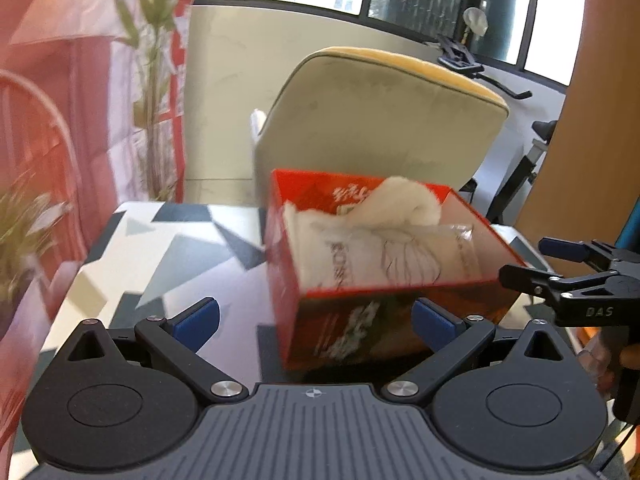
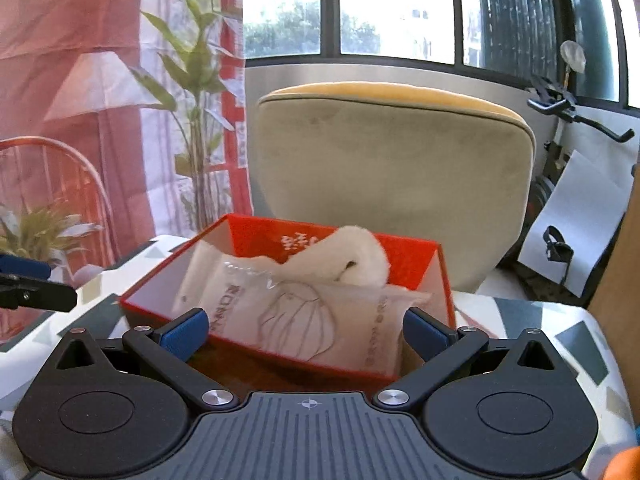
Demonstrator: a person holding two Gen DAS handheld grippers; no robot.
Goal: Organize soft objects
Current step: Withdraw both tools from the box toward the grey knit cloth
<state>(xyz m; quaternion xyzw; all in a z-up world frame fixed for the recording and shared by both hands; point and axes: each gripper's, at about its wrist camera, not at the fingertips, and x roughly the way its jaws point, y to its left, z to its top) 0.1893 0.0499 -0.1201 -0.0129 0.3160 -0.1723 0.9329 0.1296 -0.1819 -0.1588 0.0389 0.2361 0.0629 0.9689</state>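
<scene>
The red box (image 2: 424,280) sits on the patterned table (image 1: 168,256), in front of a beige cushion (image 2: 392,176). Inside it lie a clear packet (image 2: 304,312) printed with a mask outline, leaning against the near wall, and a fluffy white cloth (image 2: 360,260) that curls up over the far wall.

Both tools are spread wide with nothing between the pads. The left gripper (image 1: 316,322) faces the box's near corner; the right gripper (image 2: 306,330) hovers at its long side, over the packet.

I'd judge all of this to be light. The packet looks slick and crinkly (the film would slide under a shallow pinch), so its sealed edge or a flat grip across the middle seems safest. The cloth is limp and will sag; take it at the raised fold. The box is thin card, likely to skid or dent if squeezed hard, so hold it by a wall, gently.
</scene>
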